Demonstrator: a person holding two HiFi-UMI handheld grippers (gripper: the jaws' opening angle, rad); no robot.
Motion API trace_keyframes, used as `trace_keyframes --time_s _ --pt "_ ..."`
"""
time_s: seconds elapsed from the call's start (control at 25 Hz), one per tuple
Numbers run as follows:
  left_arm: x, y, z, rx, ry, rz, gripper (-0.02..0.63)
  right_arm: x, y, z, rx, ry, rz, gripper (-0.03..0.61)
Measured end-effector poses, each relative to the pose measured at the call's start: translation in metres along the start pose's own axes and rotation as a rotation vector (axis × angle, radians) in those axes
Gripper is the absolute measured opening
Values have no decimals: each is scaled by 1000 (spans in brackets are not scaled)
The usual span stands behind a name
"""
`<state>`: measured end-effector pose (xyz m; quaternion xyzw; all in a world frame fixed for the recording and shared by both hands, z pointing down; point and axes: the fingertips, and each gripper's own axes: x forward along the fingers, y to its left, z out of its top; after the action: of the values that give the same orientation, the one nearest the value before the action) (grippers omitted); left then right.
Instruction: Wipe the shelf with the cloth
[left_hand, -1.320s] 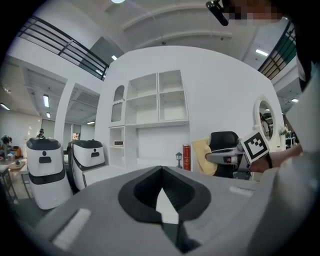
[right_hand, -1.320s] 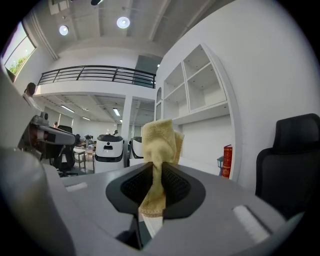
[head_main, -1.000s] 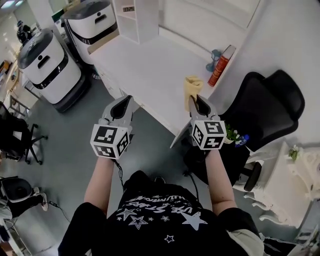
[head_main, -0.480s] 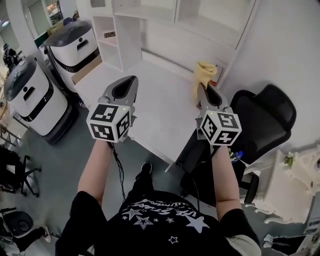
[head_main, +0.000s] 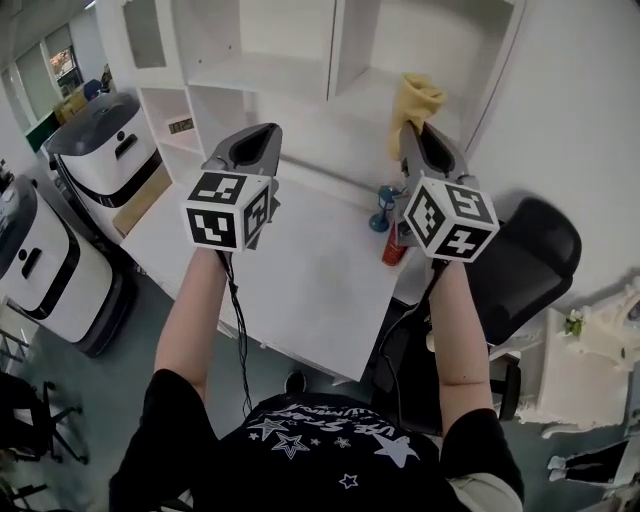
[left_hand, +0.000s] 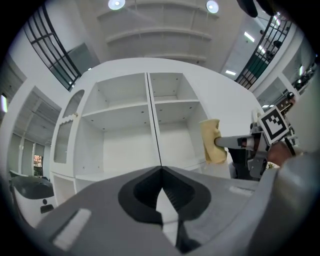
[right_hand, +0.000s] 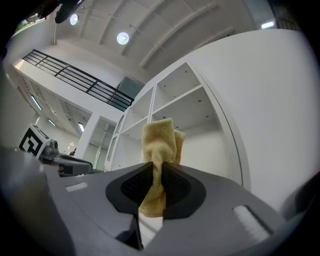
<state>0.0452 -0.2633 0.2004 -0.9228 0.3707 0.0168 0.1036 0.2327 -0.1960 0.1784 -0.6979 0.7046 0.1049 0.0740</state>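
The yellow cloth (head_main: 416, 98) is gripped by the right gripper (head_main: 421, 132). In the right gripper view its jaws are seen pressed together on a fold of the cloth (right_hand: 159, 145), with most of the fabric bunched above the tips and a short end hanging below. The cloth is held up in front of the right-hand compartment of the white shelf unit (head_main: 268, 70) — whether it touches a surface there cannot be told. The left gripper (head_main: 264, 135) is held at a similar height, well apart from the right one. Its jaws are closed tip to tip and nothing is held between them. On the white desk (head_main: 300, 280) below, a small blue object (head_main: 380, 212) and a red object (head_main: 394, 246) are seen — just beside them a black office chair (head_main: 535, 255) is placed.
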Motion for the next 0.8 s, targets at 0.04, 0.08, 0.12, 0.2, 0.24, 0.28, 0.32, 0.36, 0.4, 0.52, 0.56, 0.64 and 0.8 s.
trace_keyframes --time_s 0.04,0.08,0.12,0.2,0.24,0.28,0.32,0.36,0.4,0.52,0.56,0.64,0.8 --pt "11 5 4 6 -6 -14 0 13 -3 5 1 -2 -4 78" --pt "21 10 8 13 -14 -25 0 26 -6 9 2 -2 -6 78" --pt "30 16 12 19 -24 -35 1 39 -8 13 2 -2 -8 78" --pt "49 27 21 30 -41 -55 1 66 -15 22 -4 -6 -18 78" --pt "59 32 25 36 -48 -67 1 79 -21 27 -7 -8 -28 78" --pt "69 36 28 42 -53 -81 0 93 -27 31 -8 -9 -40 78" --pt "78 41 32 48 -57 -94 1 106 -33 35 -7 -7 -51 78" --pt "88 45 35 54 -60 -105 1 119 -38 39 -4 -5 -59 78" --pt "97 49 37 58 -64 -115 1 132 -44 42 3 -3 -65 78" --pt "123 62 43 57 -74 -128 1 168 -60 51 26 7 -82 78" --pt "130 67 43 52 -75 -128 2 180 -65 53 31 13 -89 78" --pt "144 77 45 42 -71 -130 0 202 -74 58 20 20 -106 78" --pt "166 88 52 41 -77 -150 2 238 -95 66 -28 31 -140 78"
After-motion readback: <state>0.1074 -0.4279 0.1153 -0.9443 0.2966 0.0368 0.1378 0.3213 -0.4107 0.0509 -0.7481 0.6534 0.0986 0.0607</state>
